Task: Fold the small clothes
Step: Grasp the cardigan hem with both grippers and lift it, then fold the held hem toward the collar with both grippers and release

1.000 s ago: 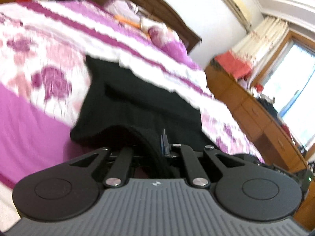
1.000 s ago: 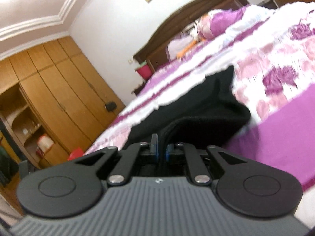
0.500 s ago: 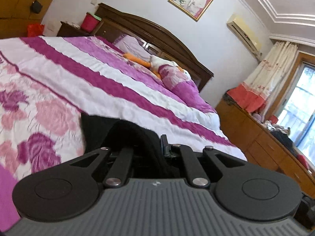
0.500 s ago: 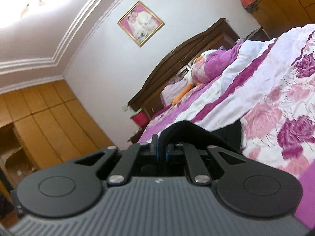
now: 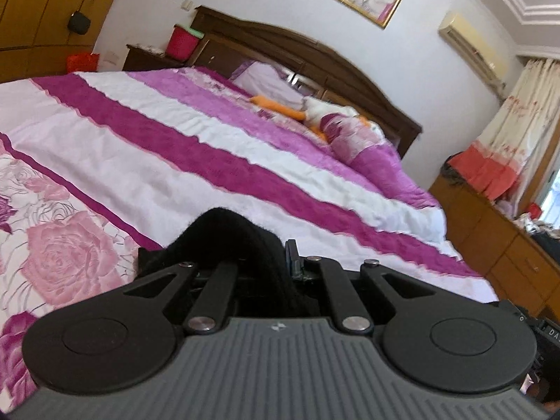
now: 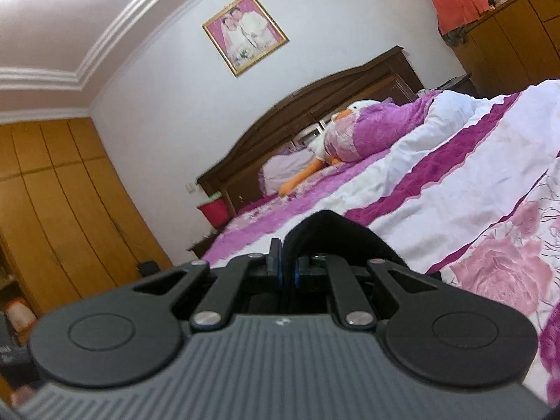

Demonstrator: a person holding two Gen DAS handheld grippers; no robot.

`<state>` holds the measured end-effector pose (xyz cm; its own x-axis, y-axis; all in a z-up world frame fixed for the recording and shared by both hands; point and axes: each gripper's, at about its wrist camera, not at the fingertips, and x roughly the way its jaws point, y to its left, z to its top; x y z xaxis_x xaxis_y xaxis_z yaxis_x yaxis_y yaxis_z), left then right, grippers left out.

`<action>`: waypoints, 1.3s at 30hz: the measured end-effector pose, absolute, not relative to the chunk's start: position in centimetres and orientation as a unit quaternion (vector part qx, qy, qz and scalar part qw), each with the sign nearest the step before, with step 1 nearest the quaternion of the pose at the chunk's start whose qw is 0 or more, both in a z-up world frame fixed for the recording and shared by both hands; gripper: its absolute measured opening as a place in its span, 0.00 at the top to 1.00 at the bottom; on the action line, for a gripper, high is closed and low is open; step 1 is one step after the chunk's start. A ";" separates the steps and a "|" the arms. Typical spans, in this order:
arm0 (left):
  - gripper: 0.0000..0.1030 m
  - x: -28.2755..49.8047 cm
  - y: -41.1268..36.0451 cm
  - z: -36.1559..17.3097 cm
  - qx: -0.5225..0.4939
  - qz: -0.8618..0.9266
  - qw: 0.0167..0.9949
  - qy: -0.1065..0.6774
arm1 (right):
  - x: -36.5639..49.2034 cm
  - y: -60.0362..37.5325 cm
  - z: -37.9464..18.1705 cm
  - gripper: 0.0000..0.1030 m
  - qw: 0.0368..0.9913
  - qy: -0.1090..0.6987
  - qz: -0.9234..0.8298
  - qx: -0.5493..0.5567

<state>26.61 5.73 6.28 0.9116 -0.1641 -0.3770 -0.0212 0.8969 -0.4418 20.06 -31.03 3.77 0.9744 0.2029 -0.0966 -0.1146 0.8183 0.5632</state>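
A black knit garment (image 5: 227, 234) bulges up between and over the fingers of my left gripper (image 5: 280, 262), which is shut on its edge. Most of the cloth hangs below, hidden behind the gripper body. In the right wrist view the same black garment (image 6: 336, 234) arches over my right gripper (image 6: 287, 266), whose blue-edged pads pinch it; this gripper is shut on the cloth too. Both grippers are raised over the bed (image 5: 175, 147), which has a purple, white and rose-print cover.
A dark wooden headboard (image 5: 315, 52) stands at the far end with pillows and a stuffed duck (image 6: 336, 129). A red bin (image 5: 182, 40) sits on the nightstand. Wooden wardrobes (image 6: 52, 210) line one side, a dresser (image 5: 507, 245) the other.
Both grippers have carried the black garment forward over the bed toward the headboard. The spread cloth that lay ahead a second ago has dropped out of sight below the grippers.
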 end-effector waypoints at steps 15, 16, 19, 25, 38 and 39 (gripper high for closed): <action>0.92 35.4 4.8 -3.7 -0.169 -0.008 0.937 0.305 | 27.2 -30.5 -4.3 0.90 0.943 0.203 0.010 0.263; 0.92 35.4 4.9 -3.9 -0.169 -0.009 0.938 0.304 | 27.3 -30.7 -4.6 0.90 0.939 0.211 0.009 0.271; 0.91 35.1 5.0 -3.8 -0.166 -0.017 0.939 0.302 | 27.4 -30.9 -4.7 0.90 0.934 0.221 0.014 0.280; 0.65 31.2 5.7 -1.9 -0.172 -0.048 0.938 0.298 | 25.4 -31.0 -3.3 0.83 0.934 0.238 0.037 0.263; 0.57 27.2 3.4 -2.3 -0.066 -0.109 0.948 0.292 | 21.3 -29.1 -2.6 0.83 0.954 0.268 0.101 0.086; 0.57 27.7 3.4 -2.2 -0.069 -0.108 0.948 0.291 | 21.8 -28.8 -2.6 0.83 0.954 0.269 0.102 0.079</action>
